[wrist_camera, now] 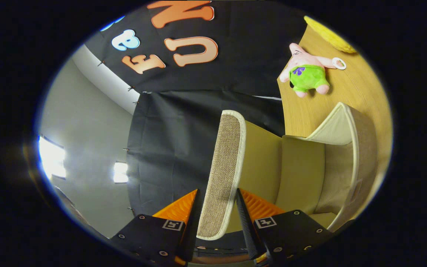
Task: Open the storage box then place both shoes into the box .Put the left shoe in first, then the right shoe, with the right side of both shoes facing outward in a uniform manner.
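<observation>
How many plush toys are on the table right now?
2. A pink plush in green shorts lies on the wooden table beyond the open storage box; a yellow one is partly visible farther on. Others may be hidden. The gripper holds the box lid.

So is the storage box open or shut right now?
Open. The lid stands lifted between the gripper fingers, which look closed on it, and the storage box shows its bare inside beyond.
</observation>
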Tool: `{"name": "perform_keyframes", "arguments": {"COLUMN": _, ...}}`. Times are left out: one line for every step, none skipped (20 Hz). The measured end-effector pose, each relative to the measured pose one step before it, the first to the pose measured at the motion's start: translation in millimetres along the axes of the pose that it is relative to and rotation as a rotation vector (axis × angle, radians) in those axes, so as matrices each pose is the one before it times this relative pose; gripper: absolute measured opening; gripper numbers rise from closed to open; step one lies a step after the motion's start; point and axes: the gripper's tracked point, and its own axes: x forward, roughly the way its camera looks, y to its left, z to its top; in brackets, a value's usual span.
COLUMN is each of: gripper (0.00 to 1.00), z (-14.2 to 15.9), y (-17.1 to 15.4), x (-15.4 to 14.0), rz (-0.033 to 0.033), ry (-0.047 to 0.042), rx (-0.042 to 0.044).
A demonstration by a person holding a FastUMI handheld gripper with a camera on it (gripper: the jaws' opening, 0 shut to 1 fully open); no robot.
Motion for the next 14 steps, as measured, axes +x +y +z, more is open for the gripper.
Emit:
{"name": "perform_keyframes", "arguments": {"gripper": 0.55, "z": -3.24, "y": 3.33, "x": 15.04, "rz": -0.02240, "ry": 0.02830, "rx": -0.03143}}
{"name": "perform_keyframes", "arguments": {"gripper": 0.50, "z": 0.34, "y": 2.11, "x": 16.94, "rz": -0.03542, "ry": 0.00877, "rx": -0.01673}}
{"name": "perform_keyframes", "arguments": {"gripper": 0.47, "z": 2.43, "y": 7.50, "x": 18.46, "rz": -0.00840, "ry": 0.01272, "rx": -0.01468}}
{"name": "perform_keyframes", "arguments": {"gripper": 0.46, "z": 0.13, "y": 7.09, "x": 16.34, "rz": 0.00213, "ry": 0.01066, "rx": -0.01058}}
{"name": "perform_keyframes", "arguments": {"gripper": 0.45, "z": -2.20, "y": 4.36, "x": 15.95, "rz": -0.00630, "ry": 0.01523, "rx": -0.00336}}
{"name": "perform_keyframes", "arguments": {"gripper": 0.44, "z": -5.12, "y": 3.05, "x": 10.31, "rz": -0.00117, "ry": 0.02157, "rx": -0.00724}}
{"name": "perform_keyframes", "arguments": {"gripper": 0.44, "z": -4.16, "y": -0.89, "x": 12.60, "rz": -0.01988, "ry": 0.02346, "rx": -0.00819}}
{"name": "perform_keyframes", "arguments": {"gripper": 0.44, "z": -6.22, "y": 3.41, "x": 13.39, "rz": -0.01298, "ry": 0.02420, "rx": -0.01193}}
{"name": "perform_keyframes", "arguments": {"gripper": 0.44, "z": -3.09, "y": 0.18, "x": 8.92, "rz": -0.01732, "ry": 0.01337, "rx": -0.00871}}
{"name": "perform_keyframes", "arguments": {"gripper": 0.45, "z": 1.66, "y": -5.16, "x": 5.96, "rz": -0.01800, "ry": 0.00071, "rx": -0.01192}}
{"name": "perform_keyframes", "arguments": {"gripper": 0.45, "z": 4.19, "y": -6.03, "x": 2.23, "rz": -0.02693, "ry": -0.01636, "rx": -0.01894}}
{"name": "perform_keyframes", "arguments": {"gripper": 0.45, "z": 4.95, "y": -7.26, "x": -2.71, "rz": -0.03732, "ry": -0.02236, "rx": -0.02062}}
{"name": "perform_keyframes", "arguments": {"gripper": 0.45, "z": 4.42, "y": -7.77, "x": -3.58, "rz": -0.03834, "ry": -0.01701, "rx": -0.01442}}
{"name": "perform_keyframes", "arguments": {"gripper": 0.46, "z": 3.67, "y": -8.34, "x": -6.68, "rz": -0.03484, "ry": -0.01751, "rx": -0.01021}}
